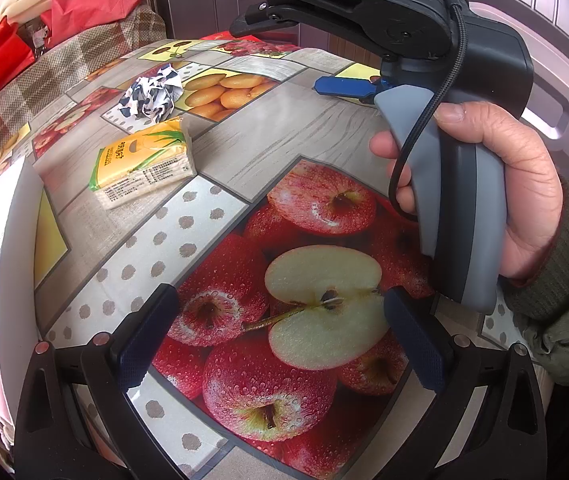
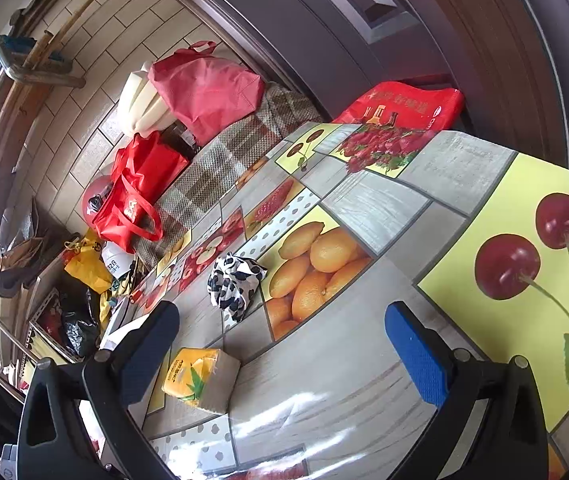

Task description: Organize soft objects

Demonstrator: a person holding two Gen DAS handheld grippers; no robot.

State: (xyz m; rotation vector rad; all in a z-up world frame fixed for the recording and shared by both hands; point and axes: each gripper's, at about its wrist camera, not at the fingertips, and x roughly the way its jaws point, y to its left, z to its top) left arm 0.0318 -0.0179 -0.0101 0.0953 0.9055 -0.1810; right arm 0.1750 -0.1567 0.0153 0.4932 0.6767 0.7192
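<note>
A yellow-green tissue pack (image 1: 146, 162) lies on the fruit-print table (image 1: 268, 140), left of centre. A crumpled black-and-white cloth (image 1: 150, 94) sits just beyond it. My left gripper (image 1: 280, 332) is open and empty, low over the printed apples, well short of both. My right gripper is held in a hand at the right of the left wrist view, its blue fingertip (image 1: 344, 86) over the far table. In the right wrist view the right gripper (image 2: 284, 352) is open and empty, with the tissue pack (image 2: 200, 378) by its left finger and the cloth (image 2: 234, 280) ahead.
A white box (image 1: 12, 264) with white foam stands at the table's left edge. A plaid sofa (image 2: 220, 164) with red bags (image 2: 136, 196) and a pink bag (image 2: 204, 88) lies beyond the table. Cluttered bags and a rack (image 2: 68, 312) fill the floor at left.
</note>
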